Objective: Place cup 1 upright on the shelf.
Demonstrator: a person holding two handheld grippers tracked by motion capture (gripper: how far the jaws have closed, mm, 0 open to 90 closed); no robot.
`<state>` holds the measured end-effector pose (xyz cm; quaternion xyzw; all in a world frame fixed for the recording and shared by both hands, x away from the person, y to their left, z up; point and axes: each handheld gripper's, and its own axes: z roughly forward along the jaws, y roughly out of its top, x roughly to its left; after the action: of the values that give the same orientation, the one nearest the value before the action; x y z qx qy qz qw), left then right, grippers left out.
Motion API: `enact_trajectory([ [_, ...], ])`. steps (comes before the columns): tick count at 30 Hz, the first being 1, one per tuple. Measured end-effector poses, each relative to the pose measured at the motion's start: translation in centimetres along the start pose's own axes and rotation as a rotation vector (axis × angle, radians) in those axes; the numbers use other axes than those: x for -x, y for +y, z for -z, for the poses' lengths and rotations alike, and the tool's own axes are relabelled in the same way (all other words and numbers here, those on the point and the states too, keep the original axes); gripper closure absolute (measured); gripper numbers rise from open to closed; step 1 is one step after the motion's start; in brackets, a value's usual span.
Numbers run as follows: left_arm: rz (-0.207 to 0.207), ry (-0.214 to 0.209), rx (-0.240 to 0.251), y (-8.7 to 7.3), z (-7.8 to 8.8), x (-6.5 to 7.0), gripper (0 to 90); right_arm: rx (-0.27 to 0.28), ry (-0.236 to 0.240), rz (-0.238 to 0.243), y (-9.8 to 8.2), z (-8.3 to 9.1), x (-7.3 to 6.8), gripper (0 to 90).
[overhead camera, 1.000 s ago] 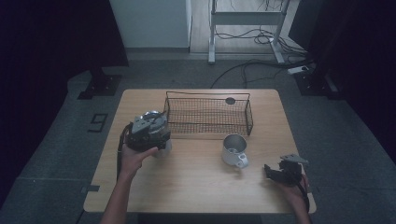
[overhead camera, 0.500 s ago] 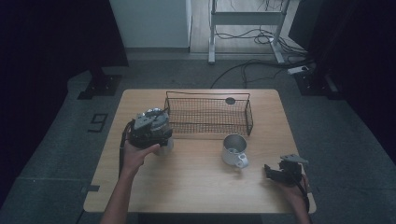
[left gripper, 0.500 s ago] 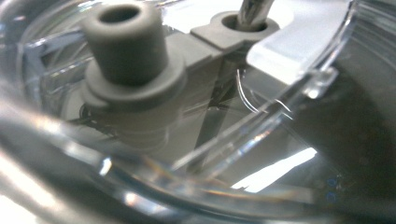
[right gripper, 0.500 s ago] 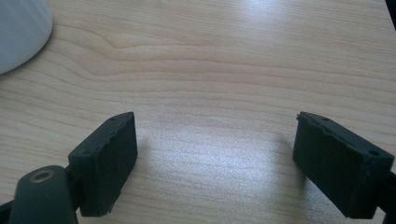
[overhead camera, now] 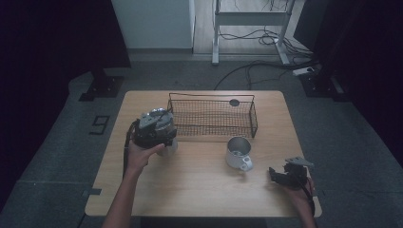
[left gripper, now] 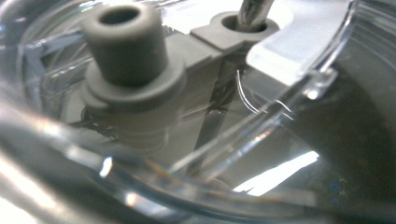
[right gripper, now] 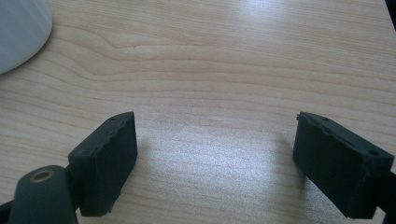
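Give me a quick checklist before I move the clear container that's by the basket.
1. Left tongs gripping the clear container: cannot tell; the container is right against the camera.
2. Right tongs free: ok; open, with bare table between the jaws.
3. Wire basket upright: ok.
4. Mug out of the way: ok; it stands apart, before the basket's right half.
5. Container clear of the basket's wire: cannot tell; it is close to the left front corner.

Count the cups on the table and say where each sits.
2: a clear plastic cup under the left gripper beside the black wire basket, and a white handled mug mid-table. None seems hidden.
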<state>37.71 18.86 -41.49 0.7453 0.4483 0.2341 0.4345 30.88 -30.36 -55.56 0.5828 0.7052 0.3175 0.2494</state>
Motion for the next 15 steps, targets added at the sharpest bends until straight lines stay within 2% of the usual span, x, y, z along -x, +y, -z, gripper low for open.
enact_trajectory([
  [15,-0.003,0.002,0.011,1.03,-0.33,-0.12,3.9,0.0,-0.001,0.0,0.0,0.0,0.0,13.7],
])
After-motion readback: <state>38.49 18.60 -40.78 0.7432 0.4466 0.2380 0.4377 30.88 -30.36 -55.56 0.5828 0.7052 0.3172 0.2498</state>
